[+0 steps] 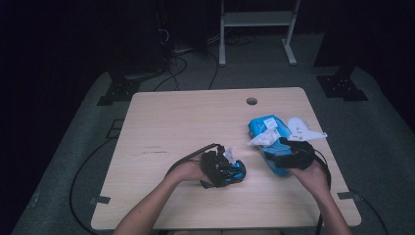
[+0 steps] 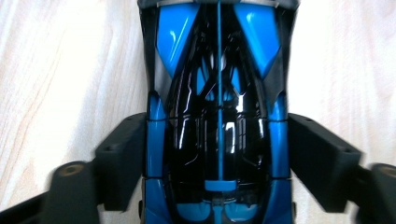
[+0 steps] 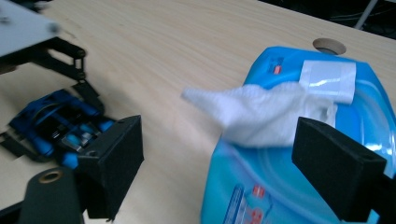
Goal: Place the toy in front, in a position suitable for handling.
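Your blue and black toy car [image 2: 218, 121] lies flat on the pale wooden table, near the front edge and left of centre, glossy roof up. The blue wet-wipes pack [image 3: 299, 154] lies flat, well apart to its right, flap peeled open, one white wipe [image 3: 261, 112] standing half out.

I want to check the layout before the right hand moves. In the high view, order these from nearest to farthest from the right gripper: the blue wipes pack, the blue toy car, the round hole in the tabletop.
From the right gripper:
1. Blue wipes pack, directly under and ahead of it.
2. Blue toy car, off to its left, at the left gripper.
3. Round hole, near the table's far edge.
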Motion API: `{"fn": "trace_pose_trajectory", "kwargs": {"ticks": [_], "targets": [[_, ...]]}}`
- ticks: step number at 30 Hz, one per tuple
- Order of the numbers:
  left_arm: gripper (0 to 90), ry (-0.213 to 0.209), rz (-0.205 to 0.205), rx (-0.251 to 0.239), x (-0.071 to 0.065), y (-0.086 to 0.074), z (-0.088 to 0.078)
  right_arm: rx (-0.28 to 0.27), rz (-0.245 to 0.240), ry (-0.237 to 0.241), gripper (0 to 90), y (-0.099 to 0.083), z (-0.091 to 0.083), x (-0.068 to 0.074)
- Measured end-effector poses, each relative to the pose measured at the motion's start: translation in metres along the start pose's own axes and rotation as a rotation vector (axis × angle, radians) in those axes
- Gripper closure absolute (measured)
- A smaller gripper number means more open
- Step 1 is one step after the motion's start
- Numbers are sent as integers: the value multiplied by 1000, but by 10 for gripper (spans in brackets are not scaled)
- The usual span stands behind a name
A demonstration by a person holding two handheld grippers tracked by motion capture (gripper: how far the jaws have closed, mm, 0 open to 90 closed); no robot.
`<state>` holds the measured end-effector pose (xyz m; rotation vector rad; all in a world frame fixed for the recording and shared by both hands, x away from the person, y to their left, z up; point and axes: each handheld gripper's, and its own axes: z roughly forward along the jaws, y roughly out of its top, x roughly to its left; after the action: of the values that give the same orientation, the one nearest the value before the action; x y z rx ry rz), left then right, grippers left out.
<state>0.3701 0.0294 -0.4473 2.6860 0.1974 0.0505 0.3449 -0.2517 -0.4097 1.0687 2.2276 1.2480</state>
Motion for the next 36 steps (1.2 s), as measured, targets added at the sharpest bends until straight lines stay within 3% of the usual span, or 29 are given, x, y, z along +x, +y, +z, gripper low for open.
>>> {"fn": "trace_pose_trajectory", "kwargs": {"ticks": [3,4,7,10,11,12,13,17,21,26,29,33,36], "targets": [[180,11,-5,-24,-1,-3,-5,30,-8,-39,162,10,14,-5],[164,18,-3,-33,-1,-5,-7,41,-9,-58,213,13,23,-9],[155,30,-14,-84,-5,-13,-15,73,-2,-80,230,13,31,-14],[136,51,-20,-132,-9,-23,-23,96,3,-97,377,11,40,-18],[127,63,-24,-156,-11,-27,-25,98,-1,-112,460,10,41,-19],[112,69,-25,-174,-12,-31,-28,89,-12,-139,614,8,41,-20],[112,80,-21,-190,-13,-35,-30,89,-12,-139,614,8,41,-20],[100,122,-36,-239,-17,-53,-37,76,3,-144,808,9,35,-23],[99,150,-59,-273,-19,-70,-38,40,1,-128,847,15,22,-23],[96,169,-99,-312,-19,-82,-38,12,-56,-124,854,26,3,-12],[96,179,-102,-331,-20,-86,-36,-17,-80,-115,858,30,-7,-7],[96,181,-111,-338,-21,-88,-33,-55,-84,-89,860,38,-19,0],[96,183,-112,-336,-21,-88,-32,-119,-83,-28,861,46,-28,10]]}}
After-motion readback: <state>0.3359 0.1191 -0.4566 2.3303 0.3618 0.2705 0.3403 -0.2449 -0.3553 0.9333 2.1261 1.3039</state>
